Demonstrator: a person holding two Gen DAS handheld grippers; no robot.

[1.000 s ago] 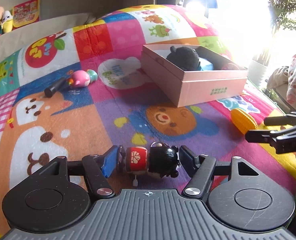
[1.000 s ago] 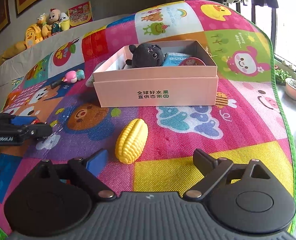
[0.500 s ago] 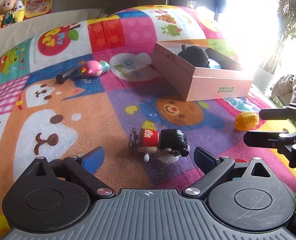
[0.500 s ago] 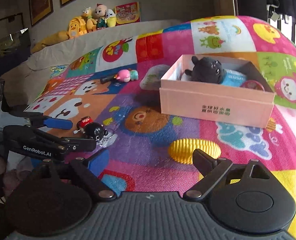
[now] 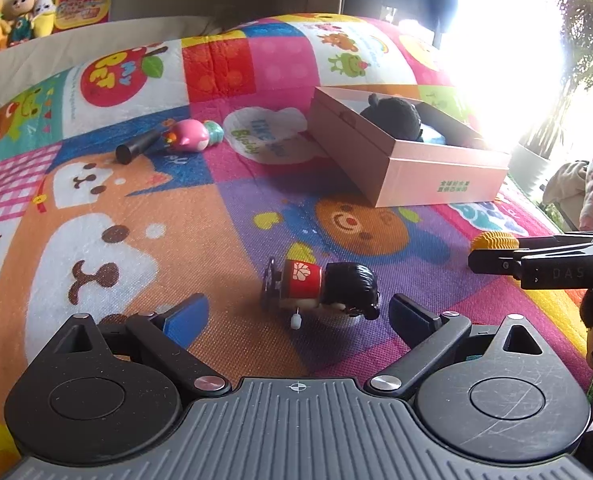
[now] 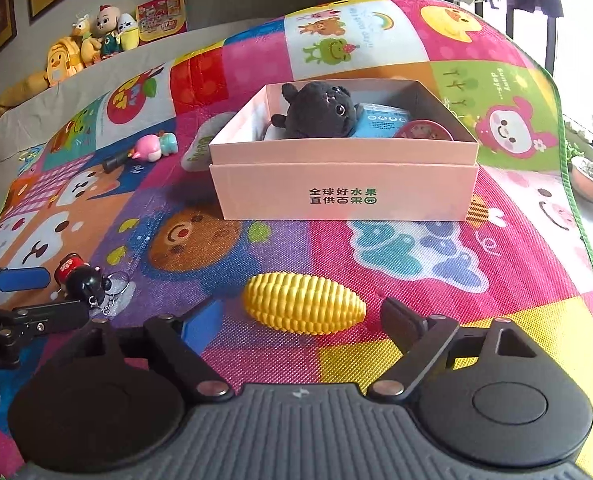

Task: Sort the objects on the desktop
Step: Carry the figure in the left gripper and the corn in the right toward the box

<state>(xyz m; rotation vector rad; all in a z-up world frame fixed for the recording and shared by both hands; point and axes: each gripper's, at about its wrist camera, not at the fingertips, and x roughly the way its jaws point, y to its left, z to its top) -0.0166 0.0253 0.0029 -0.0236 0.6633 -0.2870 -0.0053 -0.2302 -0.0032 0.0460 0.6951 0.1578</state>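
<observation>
A wind-up doll (image 5: 320, 286) with a red body and black hair lies on its side on the play mat. My left gripper (image 5: 298, 316) stands open just short of it, both pads clear of it. From the right wrist the same doll (image 6: 80, 278) shows between the left gripper's (image 6: 42, 300) spread fingers. A yellow toy corn cob (image 6: 304, 308) lies crosswise between the fingers of my right gripper (image 6: 302, 322). Its jaws are closing, with small gaps left on both sides. The pink box (image 6: 344, 192) beyond holds a black plush (image 6: 316, 110), a blue carton and a pink round lid.
A pink and teal toy (image 5: 190, 136) and a black cylinder (image 5: 136, 148) lie far left on the mat, a white pouch (image 5: 264, 136) beside the box. Plush dolls (image 6: 96, 36) line the back ledge. The mat's green edge (image 6: 588, 240) drops off at the right, with plant pots beyond.
My left jaws opened off the doll and drew back; it now lies free on the mat. My right gripper swung around to the corn, which now sits between its narrowing fingers.
</observation>
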